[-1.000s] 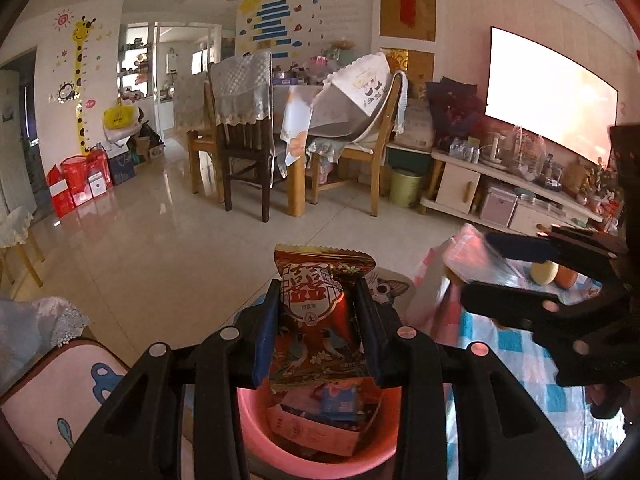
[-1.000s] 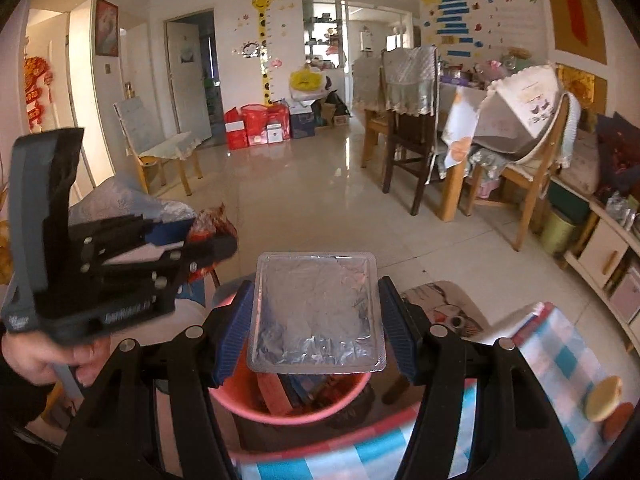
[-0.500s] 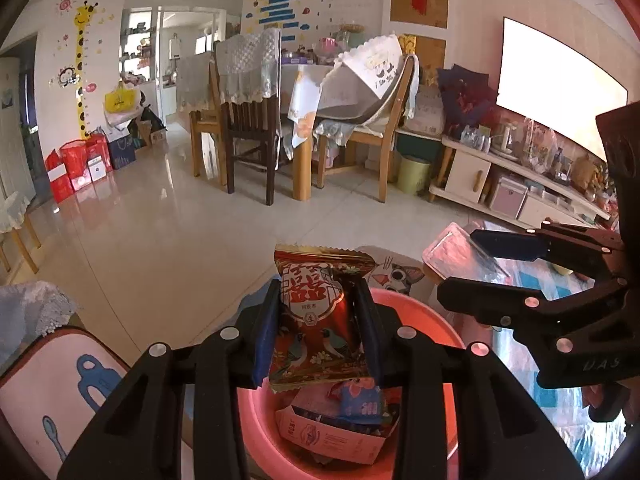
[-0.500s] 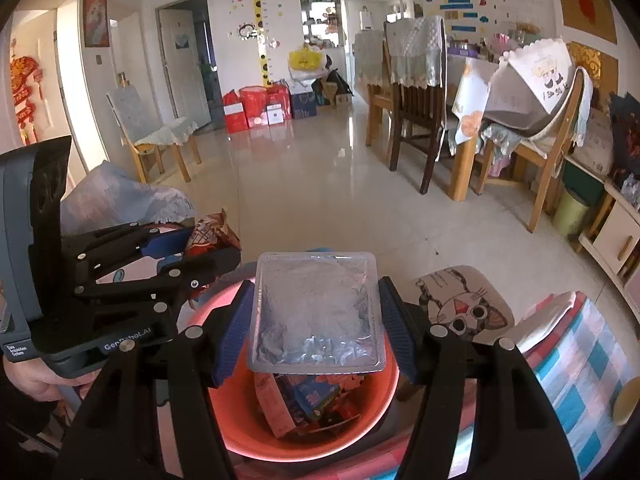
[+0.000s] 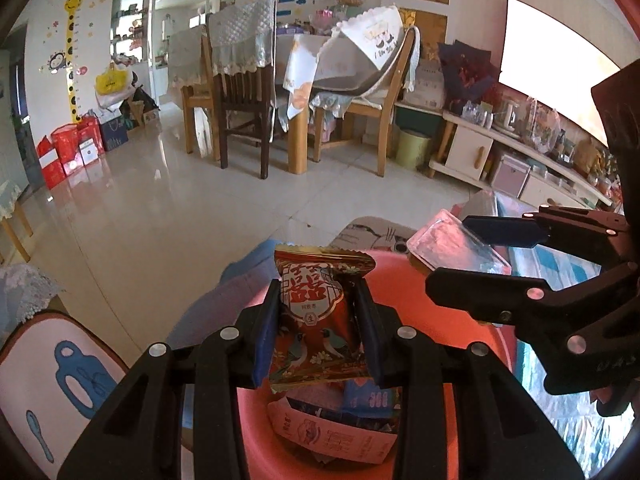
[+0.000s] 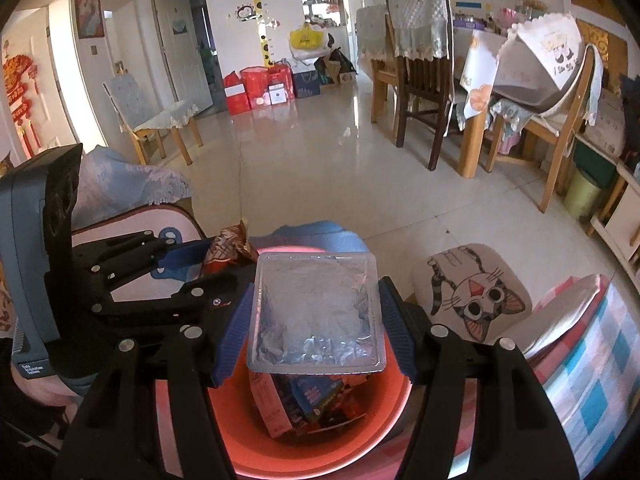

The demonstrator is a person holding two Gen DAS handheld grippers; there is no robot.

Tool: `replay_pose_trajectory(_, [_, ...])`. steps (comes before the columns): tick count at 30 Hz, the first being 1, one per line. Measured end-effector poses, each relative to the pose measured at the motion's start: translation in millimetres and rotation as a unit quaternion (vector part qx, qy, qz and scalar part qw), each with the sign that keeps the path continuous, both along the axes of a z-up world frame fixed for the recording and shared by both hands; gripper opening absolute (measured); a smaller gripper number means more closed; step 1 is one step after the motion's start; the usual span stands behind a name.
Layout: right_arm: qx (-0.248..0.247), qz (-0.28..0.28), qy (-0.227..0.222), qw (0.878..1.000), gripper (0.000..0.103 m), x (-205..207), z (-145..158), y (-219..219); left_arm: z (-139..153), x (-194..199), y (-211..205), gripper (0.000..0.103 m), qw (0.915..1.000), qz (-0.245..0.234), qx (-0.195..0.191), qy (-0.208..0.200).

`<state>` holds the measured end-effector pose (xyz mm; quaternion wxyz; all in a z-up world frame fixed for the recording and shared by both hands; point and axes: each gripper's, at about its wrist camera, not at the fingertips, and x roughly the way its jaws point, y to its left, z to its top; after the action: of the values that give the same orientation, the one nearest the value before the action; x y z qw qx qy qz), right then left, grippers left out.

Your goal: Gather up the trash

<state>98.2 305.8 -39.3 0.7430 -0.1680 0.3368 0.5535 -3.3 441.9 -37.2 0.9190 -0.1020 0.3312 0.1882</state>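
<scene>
My left gripper is shut on a red snack packet printed with gold characters and birds, held upright over the pink bin. My right gripper is shut on a clear plastic tray with a foil lid, also above the pink bin. Inside the bin lie several wrappers and a pink carton. In the left wrist view the right gripper and its tray hang at the right over the bin. The left gripper with the packet shows left of the tray in the right wrist view.
A checked blue and pink tablecloth lies right of the bin. A cat-face stool stands beyond it and a pink cushioned seat at the left. Dining chairs and a covered table stand across the tiled floor.
Both grippers have come down toward the pink bin, which now fills more of each view. Each still holds its piece of trash.
</scene>
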Motion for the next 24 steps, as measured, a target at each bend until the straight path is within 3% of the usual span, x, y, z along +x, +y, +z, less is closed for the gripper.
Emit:
replay_pose_trajectory(9, [-0.005,-0.002,0.023,1.000,0.065,11,-22,2,-22,12,2,0.038,0.9996,-0.003,-0.011,0.026])
replay_pose_trajectory(11, [-0.003,-0.003,0.022,1.000,0.071,11,-22,2,-23,13,2,0.038,0.9996,-0.003,-0.012,0.024])
replay_pose_trajectory(15, [0.004,-0.006,0.023,1.000,0.076,13,-22,0,-20,13,1,0.067,0.9998,-0.001,-0.004,0.018])
replay_pose_trajectory(24, [0.043,-0.039,0.014,0.998,0.077,15,7,-43,5,0,-14,0.078,1.0000,0.004,0.001,-0.003])
